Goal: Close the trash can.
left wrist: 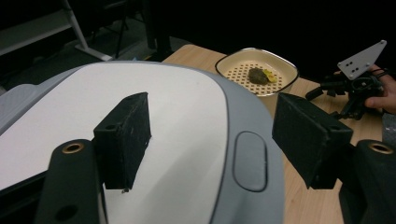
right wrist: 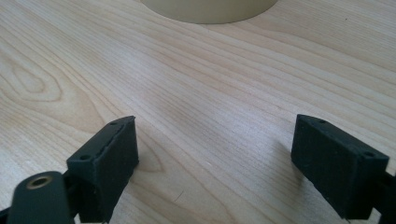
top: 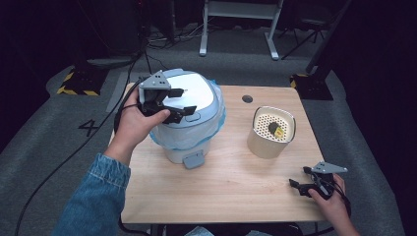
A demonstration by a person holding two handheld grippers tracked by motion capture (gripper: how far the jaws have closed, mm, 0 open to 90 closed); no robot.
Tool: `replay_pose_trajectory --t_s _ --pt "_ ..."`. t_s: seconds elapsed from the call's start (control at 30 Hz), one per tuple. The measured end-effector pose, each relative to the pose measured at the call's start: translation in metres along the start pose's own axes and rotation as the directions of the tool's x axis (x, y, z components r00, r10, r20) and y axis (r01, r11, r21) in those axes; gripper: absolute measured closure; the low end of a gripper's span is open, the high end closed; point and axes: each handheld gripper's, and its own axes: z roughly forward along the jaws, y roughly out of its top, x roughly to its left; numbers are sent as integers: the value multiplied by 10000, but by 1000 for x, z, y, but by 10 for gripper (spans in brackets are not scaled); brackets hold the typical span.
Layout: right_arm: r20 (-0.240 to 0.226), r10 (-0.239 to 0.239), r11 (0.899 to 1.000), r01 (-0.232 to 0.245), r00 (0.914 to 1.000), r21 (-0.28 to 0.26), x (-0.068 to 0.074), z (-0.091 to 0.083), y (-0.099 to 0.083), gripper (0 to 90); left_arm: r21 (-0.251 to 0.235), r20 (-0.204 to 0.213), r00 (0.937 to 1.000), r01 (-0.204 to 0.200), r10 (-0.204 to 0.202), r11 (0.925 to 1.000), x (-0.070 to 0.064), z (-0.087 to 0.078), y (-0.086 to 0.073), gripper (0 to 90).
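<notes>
Grey carpet floor [top: 59, 128], dark surroundings, a white desk frame [top: 241, 24] behind.

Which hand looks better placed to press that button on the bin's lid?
The left. Its open left gripper hovers over the bin lid, close to the button. The right gripper rests open on the table, beyond the beige container.

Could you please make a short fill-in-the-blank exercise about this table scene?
1. The left tongs hover with open jaws above the ____ of the white bin.
2. The bin is lined with a ____ plastic bag.
3. The right tongs rest low near the table's ____ edge.
4. The beige container has a top full of small ____.

Missing words: lid; blue; front; holes
</notes>
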Motion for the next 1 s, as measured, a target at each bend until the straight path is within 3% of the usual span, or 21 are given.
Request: replay_pose_trajectory --t_s 0.2,0.3,0.47,0.63,0.77,1.0 --pt "-2 0 10000 0 10000 3 0 0 0 148 -192 25 9999 108 -107 9998 -23 -14 -6 259" --pt "-2 1 10000 -1 10000 4 0 0 0 148 -72 -201 9996 212 -213 9997 -31 -20 -12 255" --pt "-2 2 10000 -2 10000 5 0 0 0 148 147 -511 9986 -103 110 9998 -42 -26 -24 239" --pt "-1 -1 10000 1 10000 5 0 0 0 148 225 -465 9988 -144 155 9996 -51 -31 -37 233" --pt "-1 1 10000 -1 10000 5 0 0 0 148 526 -536 9985 -92 120 9986 -59 -33 -57 229" --pt "-2 0 10000 0 10000 3 0 0 0 148 724 -727 9973 119 -66 9973 -61 -33 -92 228"
